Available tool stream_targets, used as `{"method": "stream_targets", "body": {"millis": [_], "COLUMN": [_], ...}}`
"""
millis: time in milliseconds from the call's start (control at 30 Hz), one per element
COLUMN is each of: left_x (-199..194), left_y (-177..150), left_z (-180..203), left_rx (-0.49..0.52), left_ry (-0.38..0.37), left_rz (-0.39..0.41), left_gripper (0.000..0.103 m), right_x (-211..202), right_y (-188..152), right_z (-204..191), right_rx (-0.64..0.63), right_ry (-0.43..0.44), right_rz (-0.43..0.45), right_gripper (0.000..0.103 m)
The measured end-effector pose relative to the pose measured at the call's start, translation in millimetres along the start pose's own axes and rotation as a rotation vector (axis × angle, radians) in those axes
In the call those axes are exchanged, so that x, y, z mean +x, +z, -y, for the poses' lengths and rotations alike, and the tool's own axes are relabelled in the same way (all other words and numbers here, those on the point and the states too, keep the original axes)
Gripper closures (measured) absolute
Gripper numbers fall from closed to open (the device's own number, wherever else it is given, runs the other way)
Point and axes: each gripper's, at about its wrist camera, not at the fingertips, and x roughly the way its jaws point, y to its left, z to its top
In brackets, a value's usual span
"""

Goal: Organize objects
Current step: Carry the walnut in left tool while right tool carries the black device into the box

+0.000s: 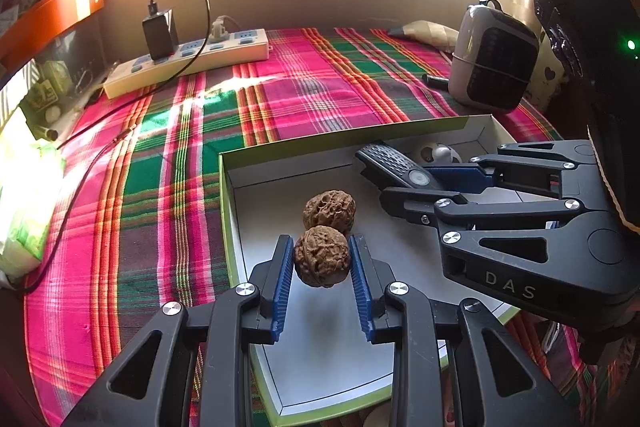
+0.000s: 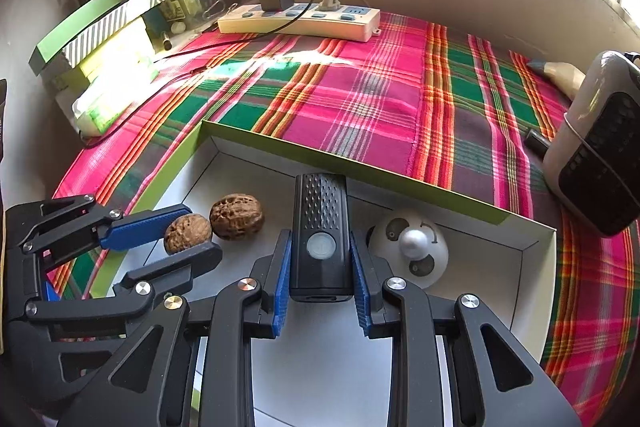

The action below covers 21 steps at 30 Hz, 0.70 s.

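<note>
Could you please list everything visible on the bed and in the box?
walnuts: two, brown, in box; one gripped
box: one, green outside, white inside, on blanket
black device: one, gripped over box
round white object: one, in box
blanket: plaid pink-green
power strip: one, cream, far edge
heater: one, beige-black, right
left gripper: jaws on walnut
right gripper: jaws on device
</note>
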Motion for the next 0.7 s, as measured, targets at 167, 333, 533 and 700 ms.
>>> {"method": "stream_targets", "body": {"millis": [167, 333, 533, 700], "left_x": [1.1, 0.9, -0.1, 0.7], "left_y": [0.1, -0.4, -1.1, -1.8], "left_z": [-0.6, 0.2, 1.2, 1.4], "left_rx": [0.001, 0.002, 0.001, 0.007], "left_ry": [-0.003, -0.001, 0.000, 0.003], "left_rz": [0.000, -0.001, 0.000, 0.001], "left_gripper": [0.077, 0.077, 0.077, 0.077], "right_x": [2.5, 4.0, 4.0, 3.5], "right_y": [0.4, 1.8, 1.8, 1.0], "right_z": [0.3, -0.6, -1.5, -2.1], "right_rx": [-0.005, -0.008, -0.011, -0.014], "right_ry": [0.004, 0.007, 0.004, -0.001], "right_rz": [-0.004, -0.005, -0.003, 0.002], "right_gripper": [0.075, 0.075, 0.075, 0.075]}}
